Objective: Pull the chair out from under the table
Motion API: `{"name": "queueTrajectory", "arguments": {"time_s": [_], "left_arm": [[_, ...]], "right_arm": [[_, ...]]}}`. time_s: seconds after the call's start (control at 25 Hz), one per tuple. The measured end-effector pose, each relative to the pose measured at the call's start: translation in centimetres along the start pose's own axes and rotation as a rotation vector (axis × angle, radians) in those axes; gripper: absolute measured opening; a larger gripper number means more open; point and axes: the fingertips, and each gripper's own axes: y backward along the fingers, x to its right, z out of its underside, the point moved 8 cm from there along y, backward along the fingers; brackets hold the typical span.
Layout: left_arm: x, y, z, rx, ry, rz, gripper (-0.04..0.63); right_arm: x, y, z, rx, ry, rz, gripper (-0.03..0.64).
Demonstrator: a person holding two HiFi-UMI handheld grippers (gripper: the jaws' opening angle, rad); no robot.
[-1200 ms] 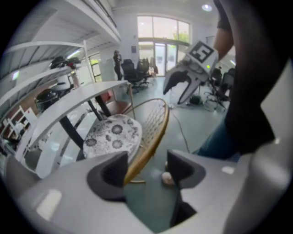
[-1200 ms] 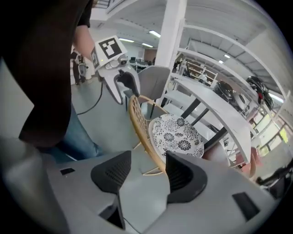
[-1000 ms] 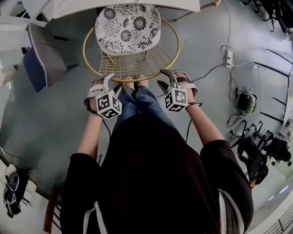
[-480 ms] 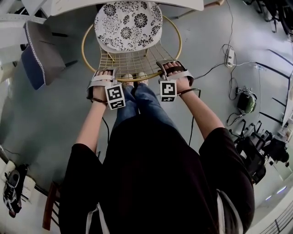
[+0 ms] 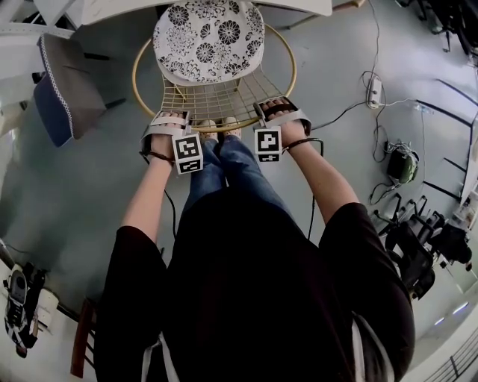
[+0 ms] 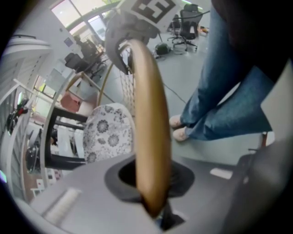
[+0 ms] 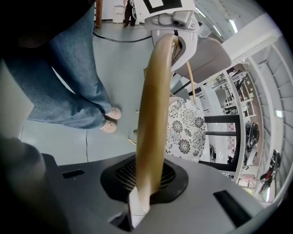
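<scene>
Left tool (image 5: 166, 121): hung open a second ago, now clamped on the chair (image 5: 211, 45)'s gold back rim (image 6: 147, 128).
Right tool (image 5: 276, 110): same, pinching that rim too.
Chair: seat still partly under the surface (image 5: 299, 6) edge.
Meaning: both grips look set, pulling back seems next.

Left claw (image 5: 170, 118), right claw (image 5: 278, 107): both clamped.

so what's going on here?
A person stands behind the round gold wire chair, with the left gripper and the right gripper each shut on its back rim. The floral cushion has its far edge at the white table, so the chair isn't pulled out yet.
</scene>
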Motion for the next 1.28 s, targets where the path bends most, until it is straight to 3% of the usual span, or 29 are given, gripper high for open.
{"name": "queueTrajectory", "arguments": {"time_s": [0.24,0.76,1.12,1.28], "left_arm": [[-0.2,-0.1,0.2,-0.003,-0.025,0.027,0.018],[0.1,0.3,1.4,0.011,-0.102,0.048,0.018],[0.4,1.2,0.8,0.004,-0.082,0.064,0.021],[3.8,1.0,0.2,0.013,-0.071,0.069,0.021]], "right_arm": [[0.5,-0.3,-0.2,-0.032,-0.025,-0.043,0.035],[-0.4,0.4,-2.0,-0.052,-0.087,-0.063,0.034],[-0.4,1.4,-1.7,-0.044,-0.071,-0.06,0.034],[-3.5,1.6,-2.9,-0.043,-0.053,-0.062,0.034]]}}
